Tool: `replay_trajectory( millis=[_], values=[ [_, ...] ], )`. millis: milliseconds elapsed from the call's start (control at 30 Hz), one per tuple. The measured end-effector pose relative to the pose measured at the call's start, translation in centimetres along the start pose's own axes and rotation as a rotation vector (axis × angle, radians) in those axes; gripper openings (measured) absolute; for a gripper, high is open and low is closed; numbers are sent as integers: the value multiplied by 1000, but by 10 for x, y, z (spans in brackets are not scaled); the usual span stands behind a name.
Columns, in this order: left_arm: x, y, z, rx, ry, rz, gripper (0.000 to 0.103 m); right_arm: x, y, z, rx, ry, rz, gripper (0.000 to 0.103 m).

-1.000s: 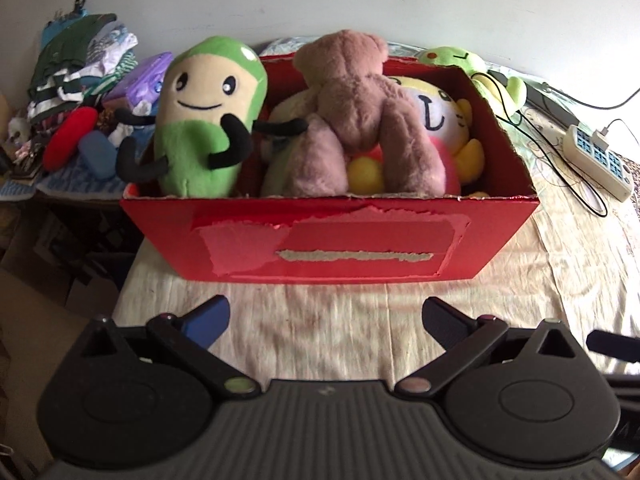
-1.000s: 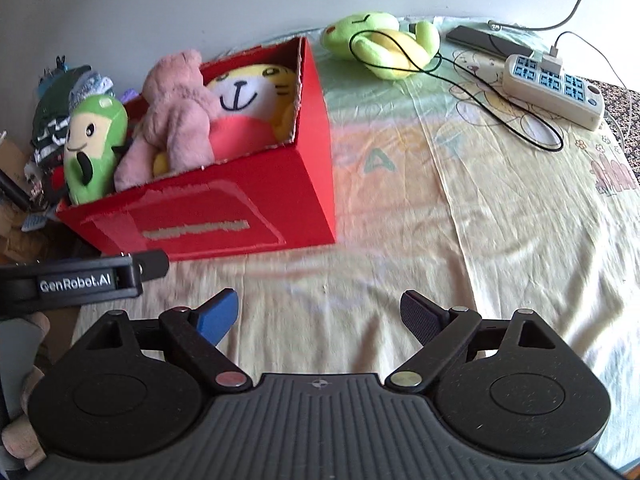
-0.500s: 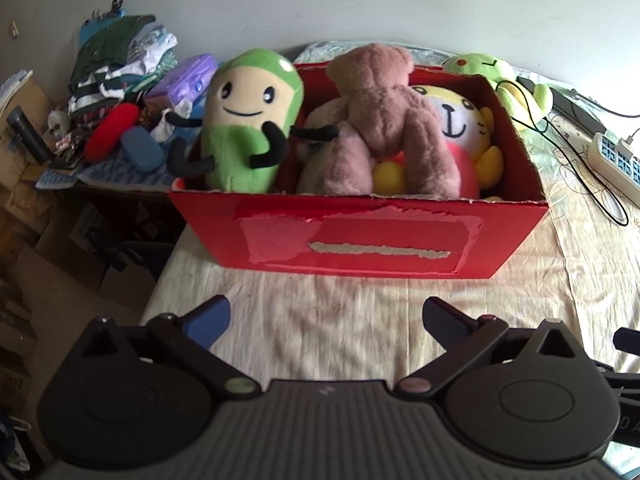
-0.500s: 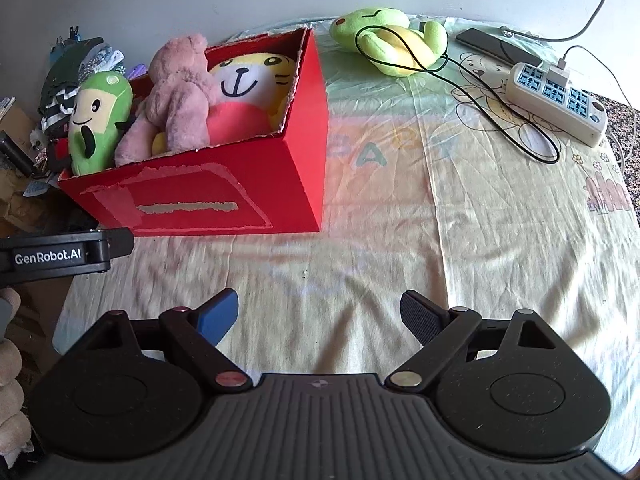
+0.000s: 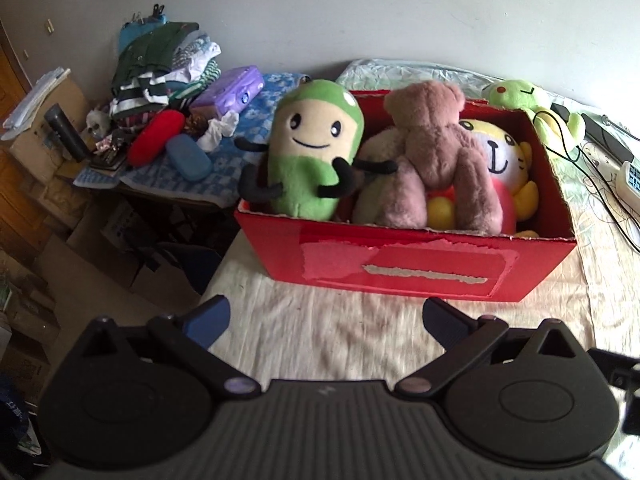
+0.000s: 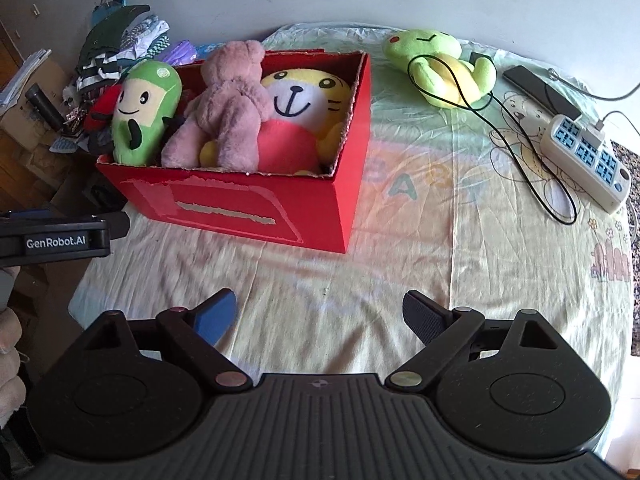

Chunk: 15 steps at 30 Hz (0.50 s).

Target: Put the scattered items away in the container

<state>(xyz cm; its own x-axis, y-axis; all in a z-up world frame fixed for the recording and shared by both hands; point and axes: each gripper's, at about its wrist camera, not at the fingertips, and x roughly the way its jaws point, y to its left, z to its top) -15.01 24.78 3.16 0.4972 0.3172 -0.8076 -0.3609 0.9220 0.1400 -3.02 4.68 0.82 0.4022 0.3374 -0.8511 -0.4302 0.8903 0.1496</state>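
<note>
Ahead of the tongs, a red box (image 6: 256, 208) is holding green (image 6: 140, 112), pinkish-brown (image 6: 230, 108) and yellow-and-white (image 6: 308, 92) plush toys.

Each black hand-held gripper (image 6: 318, 316) has 1 blue pad, 1 black, ribbed housing, "GenRobot.AI" lettering.

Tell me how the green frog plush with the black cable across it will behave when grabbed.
The green frog plush looks soft, so it would probably squash and droop. The black cable loops over it, so lifting may drag that cable. It probably won't roll.
</note>
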Motion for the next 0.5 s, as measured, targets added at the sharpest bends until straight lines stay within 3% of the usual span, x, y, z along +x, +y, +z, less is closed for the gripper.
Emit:
replay_trajectory(
  millis=[267, 500],
  values=[
    [-16, 17, 27, 14, -94, 58, 102, -16, 13, 36, 0, -71, -9, 93],
    [-17, 37, 60, 19, -122, 68, 102, -9, 35, 60, 49, -93, -6, 93]
  ],
)
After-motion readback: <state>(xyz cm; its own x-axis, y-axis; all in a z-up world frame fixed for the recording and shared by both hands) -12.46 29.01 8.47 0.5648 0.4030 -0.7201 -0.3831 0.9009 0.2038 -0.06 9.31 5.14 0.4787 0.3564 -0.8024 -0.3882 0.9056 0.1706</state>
